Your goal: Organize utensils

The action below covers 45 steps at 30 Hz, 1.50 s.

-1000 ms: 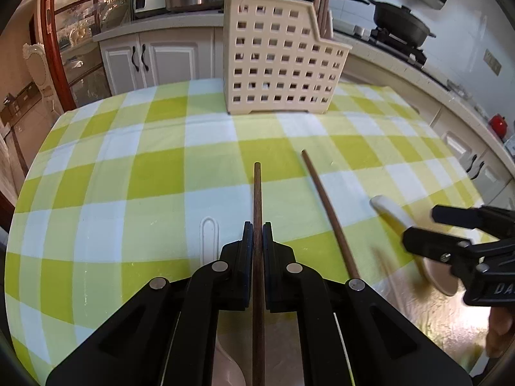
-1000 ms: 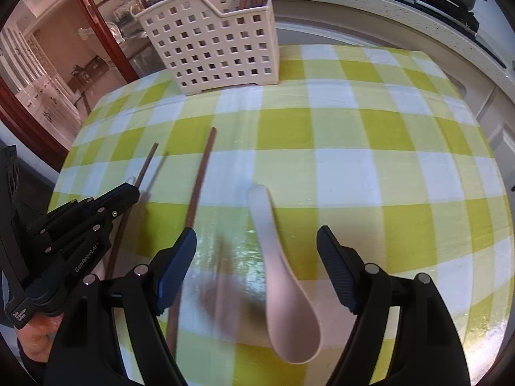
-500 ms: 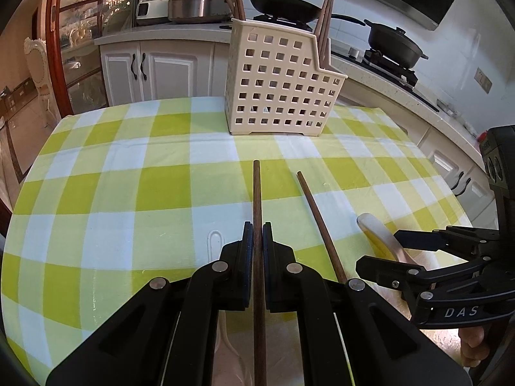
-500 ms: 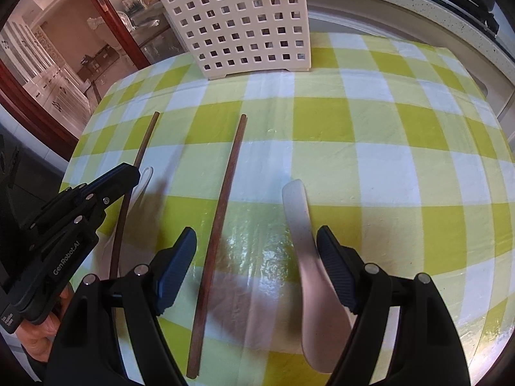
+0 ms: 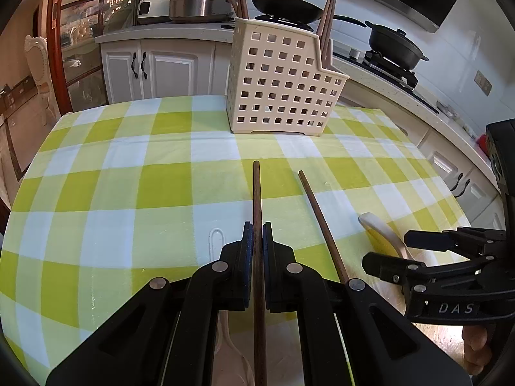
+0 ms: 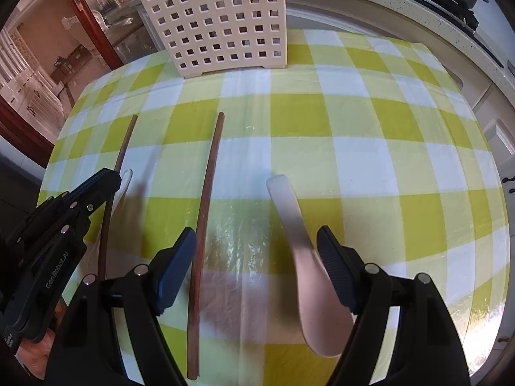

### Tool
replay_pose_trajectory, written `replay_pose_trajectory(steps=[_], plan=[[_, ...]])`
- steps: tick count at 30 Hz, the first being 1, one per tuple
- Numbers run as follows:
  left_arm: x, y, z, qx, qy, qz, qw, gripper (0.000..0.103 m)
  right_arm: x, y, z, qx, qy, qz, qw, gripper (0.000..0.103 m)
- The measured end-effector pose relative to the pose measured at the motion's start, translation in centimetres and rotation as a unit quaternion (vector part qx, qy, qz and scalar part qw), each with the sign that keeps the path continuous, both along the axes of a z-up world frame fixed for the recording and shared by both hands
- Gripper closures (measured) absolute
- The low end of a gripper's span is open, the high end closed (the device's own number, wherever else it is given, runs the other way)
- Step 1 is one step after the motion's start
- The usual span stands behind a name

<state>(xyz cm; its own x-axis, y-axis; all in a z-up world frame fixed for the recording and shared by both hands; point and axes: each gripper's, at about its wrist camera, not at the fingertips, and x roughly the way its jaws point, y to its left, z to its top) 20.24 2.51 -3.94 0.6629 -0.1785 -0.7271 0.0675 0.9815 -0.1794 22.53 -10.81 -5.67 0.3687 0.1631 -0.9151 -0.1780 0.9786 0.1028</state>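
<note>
My left gripper (image 5: 257, 234) is shut on a dark wooden chopstick (image 5: 256, 193) that points ahead at the cream perforated utensil basket (image 5: 283, 80). A second chopstick (image 6: 209, 193) lies on the checked cloth, just inside the left finger of my right gripper (image 6: 257, 238). That gripper hangs open above the table. A white spoon (image 6: 296, 225) lies just inside its right finger. In the left wrist view the right gripper (image 5: 384, 249) hovers over that spoon (image 5: 379, 228). Another white spoon handle (image 5: 217, 244) pokes out beneath my left gripper. The basket holds several chopsticks.
The yellow-and-white checked tablecloth (image 6: 354, 128) covers a round table whose edges fall away left and right. Behind it a kitchen counter (image 5: 386, 83) carries pans, a rice cooker and a stove. A hand shows under each gripper.
My right gripper has shifted left, so the lying chopstick now sits between its fingers and the spoon sits by its right finger. The left gripper keeps its hold on the chopstick.
</note>
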Motion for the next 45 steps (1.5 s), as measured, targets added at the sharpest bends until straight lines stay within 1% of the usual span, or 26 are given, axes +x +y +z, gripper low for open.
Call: replay_pose_trajectory(steps=[7,11,14,17,20,22,29,32,33,34,35,36,37,43,44,45], plan=[[0.1,0.0,-0.2,0.001,0.003,-0.001,1.0000,0.099,0.0,0.4,-0.2,-0.022,0.008,-0.003,1.000,0.028],[0.1,0.0,-0.2,0.001,0.003,-0.001,1.0000,0.099,0.0,0.9,-0.2,-0.038,0.003,-0.002,0.999,0.028],[0.1,0.0,-0.2,0.000,0.002,0.000,1.0000,0.099,-0.1,1.5,0.1,-0.032,-0.007,0.014,0.999,0.028],[0.0,0.1,-0.2,-0.001,0.001,0.002,1.0000,0.099,0.0,2.2,0.1,-0.039,-0.021,0.026,0.999,0.028],[-0.1,0.3,-0.1,-0.004,-0.001,0.005,1.0000,0.099,0.4,2.5,0.1,-0.026,-0.031,0.032,0.999,0.030],[-0.1,0.4,-0.1,-0.005,-0.001,0.007,1.0000,0.099,0.8,2.6,0.1,-0.030,-0.038,0.033,0.998,0.033],[-0.1,0.6,0.0,-0.011,-0.003,0.008,0.9999,0.099,1.7,3.3,-0.3,-0.047,-0.064,0.025,0.997,0.041],[-0.2,0.7,0.1,-0.012,-0.004,0.010,0.9999,0.099,1.6,3.6,-0.4,-0.048,-0.070,0.030,0.996,0.047],[-0.2,0.8,0.1,-0.013,-0.004,0.011,0.9999,0.099,1.6,3.6,-0.4,-0.050,-0.071,0.031,0.996,0.049],[-0.1,0.8,0.0,-0.013,-0.004,0.011,0.9998,0.099,1.6,3.8,-0.5,-0.052,-0.070,0.034,0.996,0.056],[-0.2,0.7,0.0,-0.013,-0.004,0.011,0.9998,0.099,1.6,3.9,-0.7,-0.051,-0.065,0.037,0.996,0.060],[-0.2,0.7,0.0,-0.013,-0.004,0.010,0.9999,0.099,1.7,3.9,-1.0,-0.044,-0.057,0.040,0.997,0.068],[-0.2,0.7,0.0,-0.013,-0.004,0.009,0.9999,0.099,1.6,3.9,-1.1,-0.041,-0.060,0.042,0.997,0.072],[-0.2,0.7,0.0,-0.014,-0.004,0.009,0.9999,0.099,1.4,3.8,-1.1,-0.038,-0.063,0.047,0.996,0.073],[-0.2,0.7,0.0,-0.014,-0.004,0.009,0.9999,0.099,1.4,3.9,-1.1,-0.036,-0.064,0.050,0.996,0.074],[-0.2,0.7,0.0,-0.014,-0.004,0.009,0.9999,0.099,1.3,3.9,-1.1,-0.030,-0.064,0.053,0.996,0.078]])
